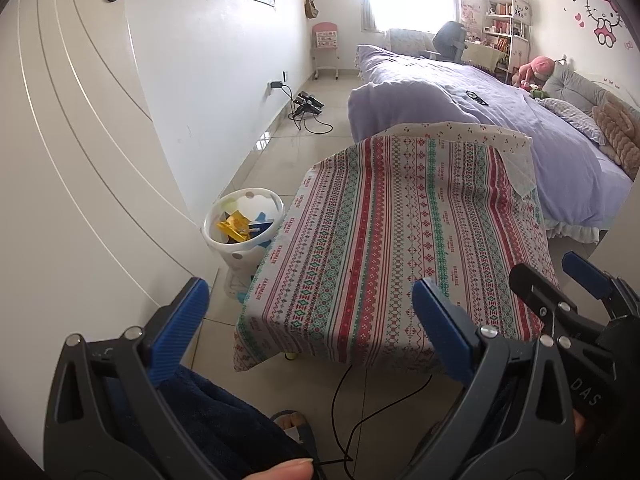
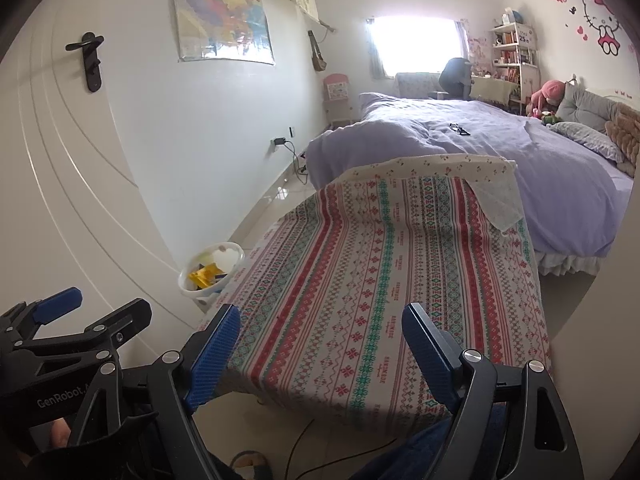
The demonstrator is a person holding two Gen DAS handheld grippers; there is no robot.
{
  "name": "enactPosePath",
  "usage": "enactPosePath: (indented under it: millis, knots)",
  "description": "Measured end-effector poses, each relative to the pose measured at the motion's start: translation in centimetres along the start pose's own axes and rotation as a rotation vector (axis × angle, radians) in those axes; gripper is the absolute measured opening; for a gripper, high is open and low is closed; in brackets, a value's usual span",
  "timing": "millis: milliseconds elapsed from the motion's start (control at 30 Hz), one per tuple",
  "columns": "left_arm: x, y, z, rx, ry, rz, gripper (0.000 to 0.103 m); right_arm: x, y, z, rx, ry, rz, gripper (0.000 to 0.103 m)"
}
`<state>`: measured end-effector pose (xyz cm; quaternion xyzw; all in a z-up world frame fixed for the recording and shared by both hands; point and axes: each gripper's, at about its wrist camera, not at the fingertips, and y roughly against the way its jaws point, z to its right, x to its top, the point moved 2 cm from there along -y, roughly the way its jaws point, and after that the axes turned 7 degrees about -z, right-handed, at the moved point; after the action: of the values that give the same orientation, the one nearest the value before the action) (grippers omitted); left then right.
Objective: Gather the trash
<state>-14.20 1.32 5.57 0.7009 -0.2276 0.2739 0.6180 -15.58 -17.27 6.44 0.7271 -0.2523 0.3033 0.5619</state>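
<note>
A white bin (image 1: 218, 242) stands on the floor left of the table, holding a yellow wrapper (image 1: 234, 226) and blue scraps; it also shows in the right wrist view (image 2: 186, 284). The table (image 1: 400, 236) has a red and green patterned cloth, also in the right wrist view (image 2: 380, 288), with no trash visible on it. My left gripper (image 1: 310, 316) is open and empty, held before the table's near edge. My right gripper (image 2: 322, 344) is open and empty over the near edge, and shows at the right of the left wrist view (image 1: 576, 276).
A white door (image 1: 72, 160) is at the left. A bed with a purple cover (image 1: 500, 112) lies beyond the table. Chargers and cables (image 1: 308, 108) lie on the floor by the wall. A black cable (image 1: 348, 392) runs under the table's near edge.
</note>
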Motion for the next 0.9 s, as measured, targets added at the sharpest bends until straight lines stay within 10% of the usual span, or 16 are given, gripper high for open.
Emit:
enactPosePath:
  millis: [900]
  knots:
    - [-0.18, -0.31, 0.56, -0.010, -0.006, -0.013, 0.101, -0.26, -0.03, 0.60, -0.001, -0.033, 0.006, 0.084]
